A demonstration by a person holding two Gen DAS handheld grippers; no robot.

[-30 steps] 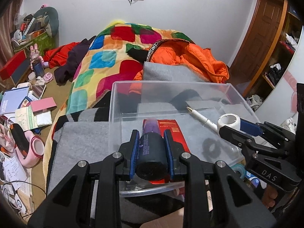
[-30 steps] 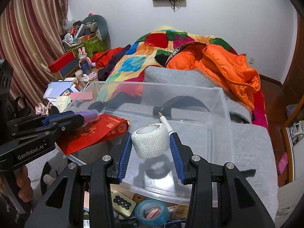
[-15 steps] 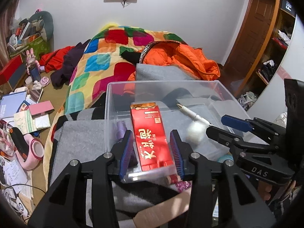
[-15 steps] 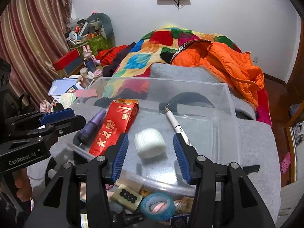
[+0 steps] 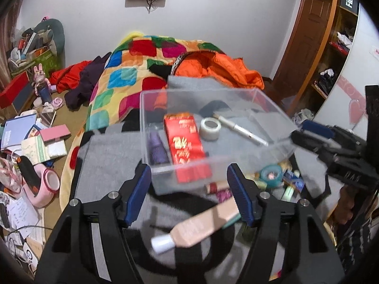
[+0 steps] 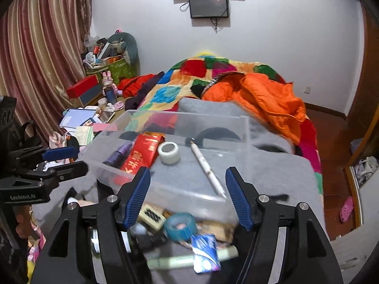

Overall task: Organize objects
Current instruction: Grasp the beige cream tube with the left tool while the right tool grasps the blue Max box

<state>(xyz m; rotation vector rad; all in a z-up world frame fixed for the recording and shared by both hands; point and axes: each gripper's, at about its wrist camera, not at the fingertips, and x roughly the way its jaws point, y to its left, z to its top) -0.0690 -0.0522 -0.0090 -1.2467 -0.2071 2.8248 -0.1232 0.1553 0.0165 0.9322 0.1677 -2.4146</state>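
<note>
A clear plastic box (image 5: pixel 236 94) (image 6: pixel 244 139) stands on a grey blanket. In it lie a purple bottle (image 5: pixel 156 149) (image 6: pixel 118 152), a red packet (image 5: pixel 186 138) (image 6: pixel 139 153), a white tape roll (image 5: pixel 209 127) (image 6: pixel 168 152) and a white pen (image 5: pixel 241 130) (image 6: pixel 207 168). My left gripper (image 5: pixel 193 195) is open and empty, just short of the box's near wall. My right gripper (image 6: pixel 189 197) is open and empty at the box's near right side. A pink tube with a white cap (image 5: pixel 196 227) lies under the left gripper.
Small items lie in front of the box: a blue tape roll (image 6: pixel 181 224) (image 5: pixel 271 174), a blue packet (image 6: pixel 206 253), a green tube (image 6: pixel 189 258), a cream block (image 6: pixel 151 215). An orange jacket (image 6: pixel 260 99) and patchwork quilt (image 5: pixel 123 80) lie behind. Clutter fills the floor at left (image 5: pixel 28 142).
Both grippers let go of their objects, the purple bottle and the white tape roll, which now lie in the box. Both grippers opened wide and drew back toward me.
</note>
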